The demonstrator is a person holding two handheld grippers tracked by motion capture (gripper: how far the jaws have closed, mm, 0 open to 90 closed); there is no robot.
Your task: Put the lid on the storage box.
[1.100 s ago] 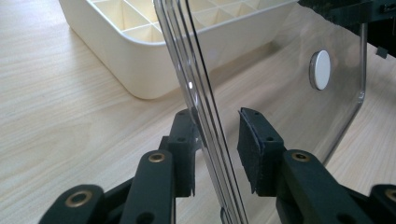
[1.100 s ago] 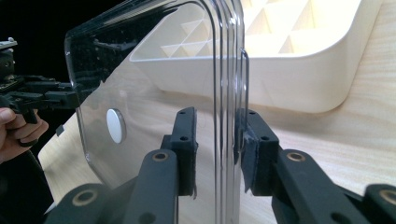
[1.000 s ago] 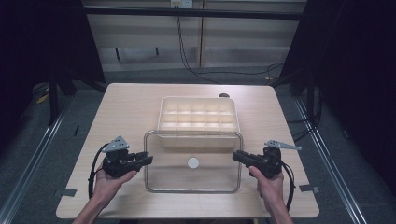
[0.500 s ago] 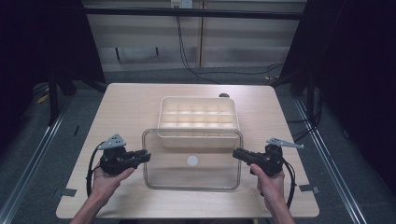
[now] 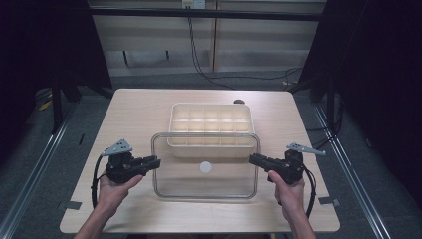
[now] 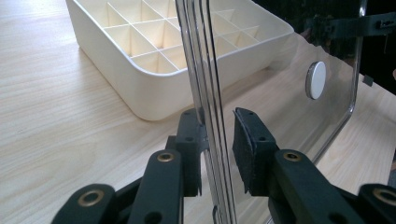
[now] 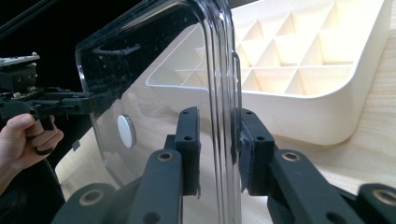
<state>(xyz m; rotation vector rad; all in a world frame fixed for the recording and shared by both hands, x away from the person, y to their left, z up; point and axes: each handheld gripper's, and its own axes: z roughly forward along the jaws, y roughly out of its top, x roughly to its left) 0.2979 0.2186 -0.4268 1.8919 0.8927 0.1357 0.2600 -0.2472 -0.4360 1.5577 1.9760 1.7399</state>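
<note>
Left tongs and right tongs clamp the clear lid by its side edges, apparently poised to carry it level over the compartment tray.

Both forearms come in from the near edge of the table, each hand wrapped around a black two-jaw gripper. The left gripper points level toward the right, its jaws clamped on the edge of the clear plastic lid. The right gripper points level toward the left, jaws clamped on the opposite edge.
</note>
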